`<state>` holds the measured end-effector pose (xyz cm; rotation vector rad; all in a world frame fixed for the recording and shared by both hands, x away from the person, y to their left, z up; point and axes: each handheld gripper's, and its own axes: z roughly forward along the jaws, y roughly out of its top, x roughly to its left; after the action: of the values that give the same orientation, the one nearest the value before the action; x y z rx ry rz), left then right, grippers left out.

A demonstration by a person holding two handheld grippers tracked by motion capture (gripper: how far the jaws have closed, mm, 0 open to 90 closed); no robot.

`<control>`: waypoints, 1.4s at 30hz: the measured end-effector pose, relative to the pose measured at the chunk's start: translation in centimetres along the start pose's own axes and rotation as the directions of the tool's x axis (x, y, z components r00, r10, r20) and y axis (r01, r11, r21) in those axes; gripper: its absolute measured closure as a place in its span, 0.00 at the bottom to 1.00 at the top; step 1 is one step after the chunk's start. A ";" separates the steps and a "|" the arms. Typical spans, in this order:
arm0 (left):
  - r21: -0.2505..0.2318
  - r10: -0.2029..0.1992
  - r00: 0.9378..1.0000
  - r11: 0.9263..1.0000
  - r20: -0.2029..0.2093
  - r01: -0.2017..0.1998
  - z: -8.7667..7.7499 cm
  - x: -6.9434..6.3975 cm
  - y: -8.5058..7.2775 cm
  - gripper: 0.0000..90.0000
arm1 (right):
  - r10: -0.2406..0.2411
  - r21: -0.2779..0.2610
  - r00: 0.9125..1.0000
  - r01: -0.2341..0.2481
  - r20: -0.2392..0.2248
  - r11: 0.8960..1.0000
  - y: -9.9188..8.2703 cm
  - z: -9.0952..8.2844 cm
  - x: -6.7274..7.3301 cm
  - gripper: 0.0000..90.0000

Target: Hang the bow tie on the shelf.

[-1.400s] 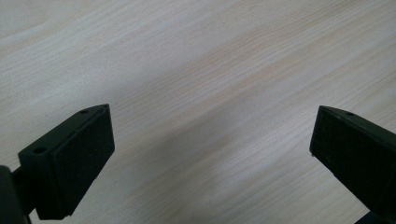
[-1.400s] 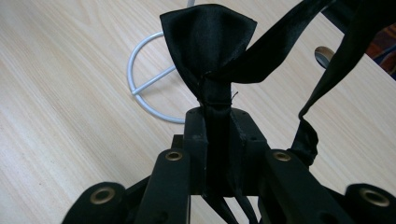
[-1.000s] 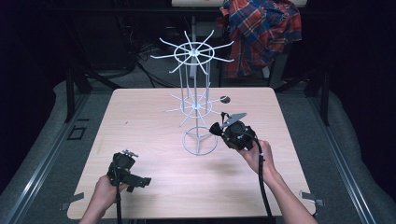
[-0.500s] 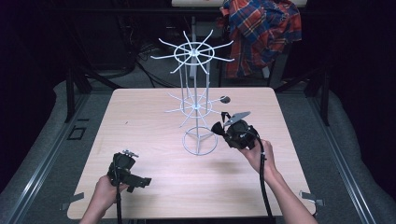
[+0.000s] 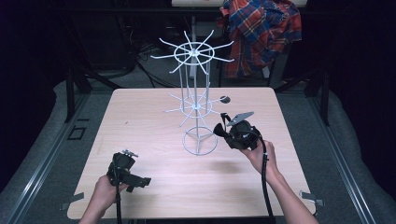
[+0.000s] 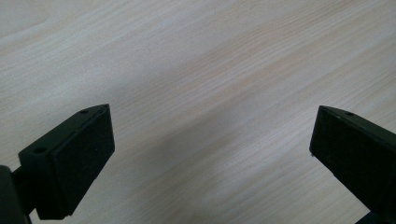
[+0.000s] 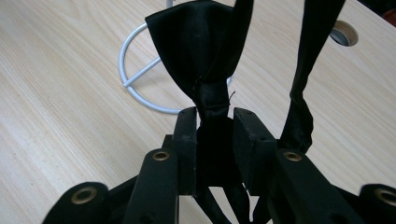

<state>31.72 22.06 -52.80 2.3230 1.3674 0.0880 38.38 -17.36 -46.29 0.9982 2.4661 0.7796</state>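
Note:
A white wire spinner rack (image 5: 196, 100) stands mid-table on a ring base (image 5: 200, 142) (image 7: 140, 88). My right gripper (image 5: 223, 132) (image 7: 215, 122) is just right of that base, shut on the knot of a black bow tie (image 5: 218, 130) (image 7: 201, 42). Its jaws have just been opening a little, and the knot still sits pinched between the pads. The tie's strap (image 7: 301, 93) rises out of the top of the right gripper view. Low over bare wood near the front left edge, my left gripper (image 5: 140, 182) (image 6: 210, 140) stands open with nothing between its jaws.
The wooden table (image 5: 140, 121) has a round cable hole (image 5: 224, 99) (image 7: 343, 32) behind the rack. A plaid shirt (image 5: 261, 32) hangs beyond the far edge. Grey floor and metal frames surround the table.

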 end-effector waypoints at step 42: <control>0.011 0.001 1.000 1.000 -0.002 -0.001 0.1 -0.3 0.0 0.00 | -0.024 0.097 0.995 0.034 -0.102 0.995 -2.1 -6.7 1.2 0.22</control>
<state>31.59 21.79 -52.81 2.3332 1.3718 0.0835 33.00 -20.14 -42.46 0.9768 2.6220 0.7206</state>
